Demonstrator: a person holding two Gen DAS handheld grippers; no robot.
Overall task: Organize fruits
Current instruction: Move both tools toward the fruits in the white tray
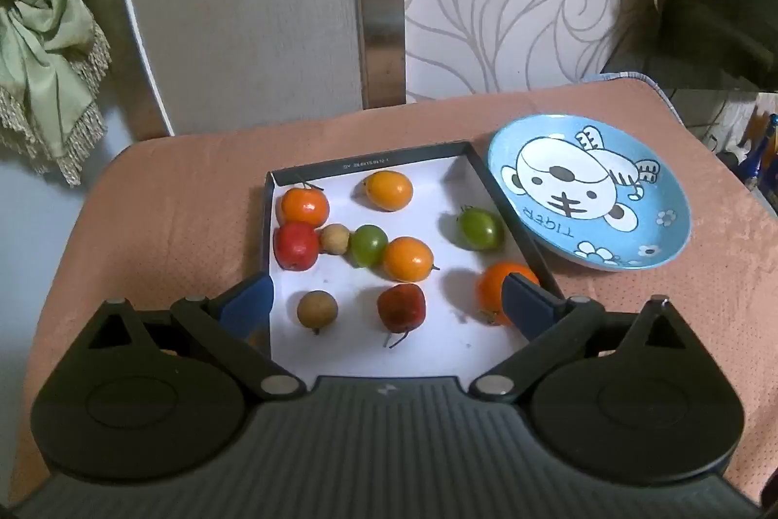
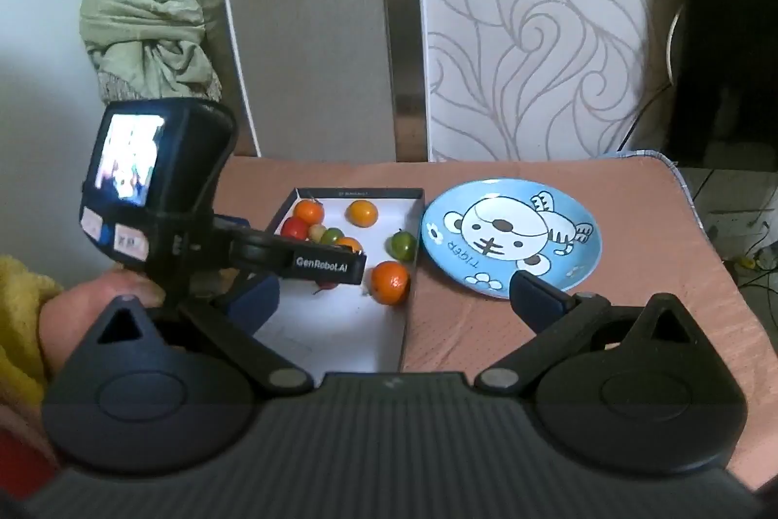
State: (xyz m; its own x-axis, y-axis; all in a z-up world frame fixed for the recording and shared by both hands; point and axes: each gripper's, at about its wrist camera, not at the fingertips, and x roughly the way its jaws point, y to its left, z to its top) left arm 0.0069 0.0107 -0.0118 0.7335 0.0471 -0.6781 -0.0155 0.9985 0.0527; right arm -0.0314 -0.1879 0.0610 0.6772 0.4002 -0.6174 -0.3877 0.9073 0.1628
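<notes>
A pink-covered table [image 1: 185,188] carries a dark-walled, white-floored tray [image 1: 369,166] with a blue tiger plate [image 1: 676,227] just beside its right wall, nothing on the plate, and every fruit lies in the tray. The left gripper [image 1: 389,305] hangs tilted down over the tray's near end, jaws spread wide with nothing between the pads, while the right gripper [image 2: 396,300] hovers jaws wide and empty above the tray's right wall. In there: an orange [image 1: 491,288] by the right wall, a green fruit [image 1: 479,229], a dark red fruit [image 1: 401,307], a small brown one [image 1: 317,309].
</notes>
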